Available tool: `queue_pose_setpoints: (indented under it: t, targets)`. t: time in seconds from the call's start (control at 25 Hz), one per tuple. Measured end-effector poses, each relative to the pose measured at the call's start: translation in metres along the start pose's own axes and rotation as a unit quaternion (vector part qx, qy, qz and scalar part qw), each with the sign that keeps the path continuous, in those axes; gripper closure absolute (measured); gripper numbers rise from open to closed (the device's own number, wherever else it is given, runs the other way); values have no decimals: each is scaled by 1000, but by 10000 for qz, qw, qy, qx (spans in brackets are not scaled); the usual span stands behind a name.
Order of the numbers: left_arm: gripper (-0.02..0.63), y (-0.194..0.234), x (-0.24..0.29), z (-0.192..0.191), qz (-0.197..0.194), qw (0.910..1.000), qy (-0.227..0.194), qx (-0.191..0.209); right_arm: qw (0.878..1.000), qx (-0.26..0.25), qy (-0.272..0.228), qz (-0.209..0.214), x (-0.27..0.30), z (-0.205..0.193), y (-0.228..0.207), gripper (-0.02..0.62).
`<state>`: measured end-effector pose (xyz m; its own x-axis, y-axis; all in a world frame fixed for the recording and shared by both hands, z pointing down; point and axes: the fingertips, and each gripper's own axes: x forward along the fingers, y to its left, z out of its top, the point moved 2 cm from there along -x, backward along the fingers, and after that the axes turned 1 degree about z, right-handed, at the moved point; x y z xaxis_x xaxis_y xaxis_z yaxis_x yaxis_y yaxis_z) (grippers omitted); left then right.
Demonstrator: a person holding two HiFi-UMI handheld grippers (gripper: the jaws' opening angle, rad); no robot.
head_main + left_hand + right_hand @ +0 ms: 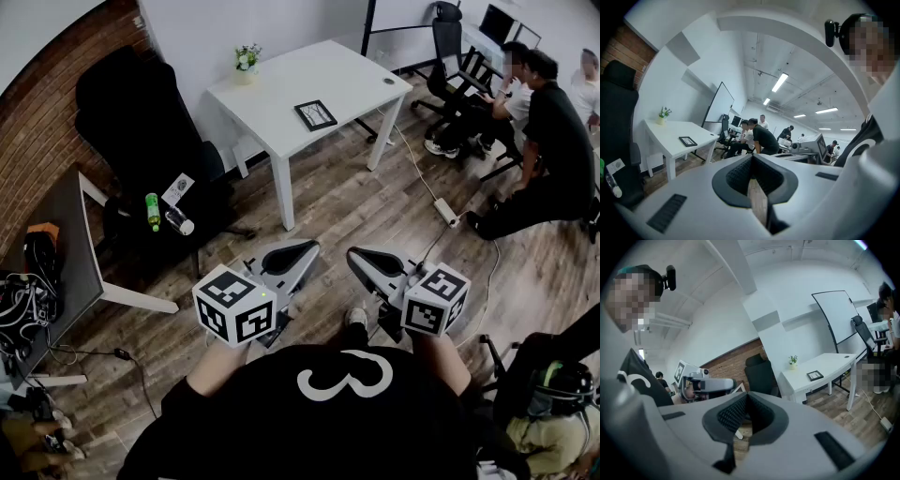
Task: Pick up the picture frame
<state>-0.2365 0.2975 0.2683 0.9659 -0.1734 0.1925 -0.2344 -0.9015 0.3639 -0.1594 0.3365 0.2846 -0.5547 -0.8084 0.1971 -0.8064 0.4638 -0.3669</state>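
The picture frame (316, 114) is small and black and lies flat near the front edge of a white table (281, 89) across the room. It also shows far off in the left gripper view as the frame (687, 141) and in the right gripper view as the frame (815, 375). My left gripper (307, 248) and right gripper (356, 256) are held side by side close to my body, well short of the table. Both have their jaws together with nothing between them, as their own views show for the left gripper (752, 158) and the right gripper (746, 395).
A potted plant (247, 58) stands at the table's back corner. A black office chair (141, 131) with a green bottle (152, 210) is to the left, beside a grey desk (70, 244). Several people (548, 131) sit at the right; a power strip (444, 211) and cable lie on the wooden floor.
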Motion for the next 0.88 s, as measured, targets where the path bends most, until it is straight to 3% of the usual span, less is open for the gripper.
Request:
queue_pose_setpoints:
  t: [0.88]
  targets:
    - [590,2,41,3,45,9996,-61,-286,9986,437,-288,-57,-18,13,-41,572]
